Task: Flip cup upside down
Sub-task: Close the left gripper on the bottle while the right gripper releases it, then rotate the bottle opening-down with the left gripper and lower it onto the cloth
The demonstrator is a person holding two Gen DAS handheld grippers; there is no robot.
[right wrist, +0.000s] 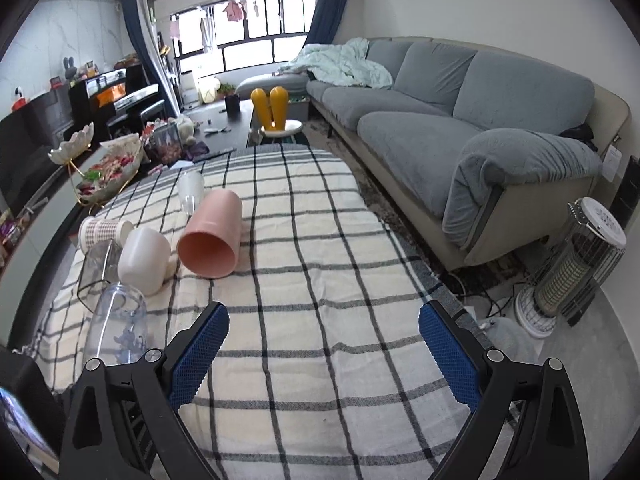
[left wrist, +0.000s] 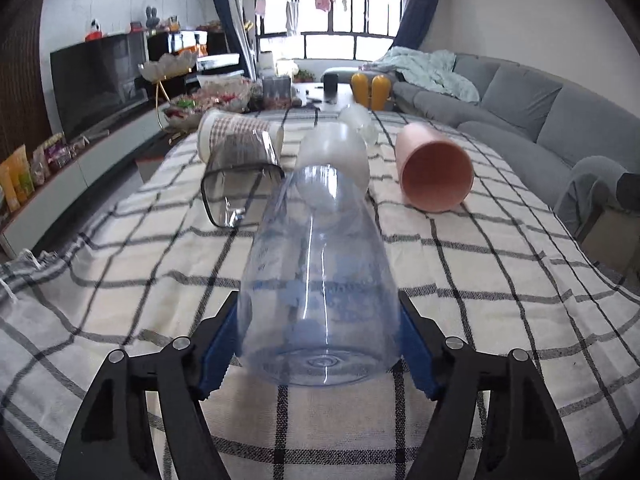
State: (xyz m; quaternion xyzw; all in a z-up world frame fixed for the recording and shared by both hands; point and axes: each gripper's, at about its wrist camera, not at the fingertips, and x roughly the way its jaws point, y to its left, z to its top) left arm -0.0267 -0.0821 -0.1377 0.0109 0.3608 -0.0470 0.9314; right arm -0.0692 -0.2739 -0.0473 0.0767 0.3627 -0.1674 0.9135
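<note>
A clear bluish plastic cup (left wrist: pixel 320 280) lies on its side, base toward the camera, between the blue pads of my left gripper (left wrist: pixel 320 344), which is shut on it near its base. The same cup shows at the left of the right wrist view (right wrist: pixel 116 324). My right gripper (right wrist: pixel 322 344) is open and empty above the checked tablecloth (right wrist: pixel 320 272). A pink cup (left wrist: pixel 434 168) lies on its side, mouth toward me; it also shows in the right wrist view (right wrist: pixel 212 236).
Other cups lie on their sides on the cloth: a white cup (right wrist: pixel 144 260), a patterned paper cup (left wrist: pixel 236 132), a dark-rimmed clear container (left wrist: pixel 240 184), a small clear cup (right wrist: pixel 191 192). A grey sofa (right wrist: pixel 460 120) and a heater (right wrist: pixel 572 272) stand at the right.
</note>
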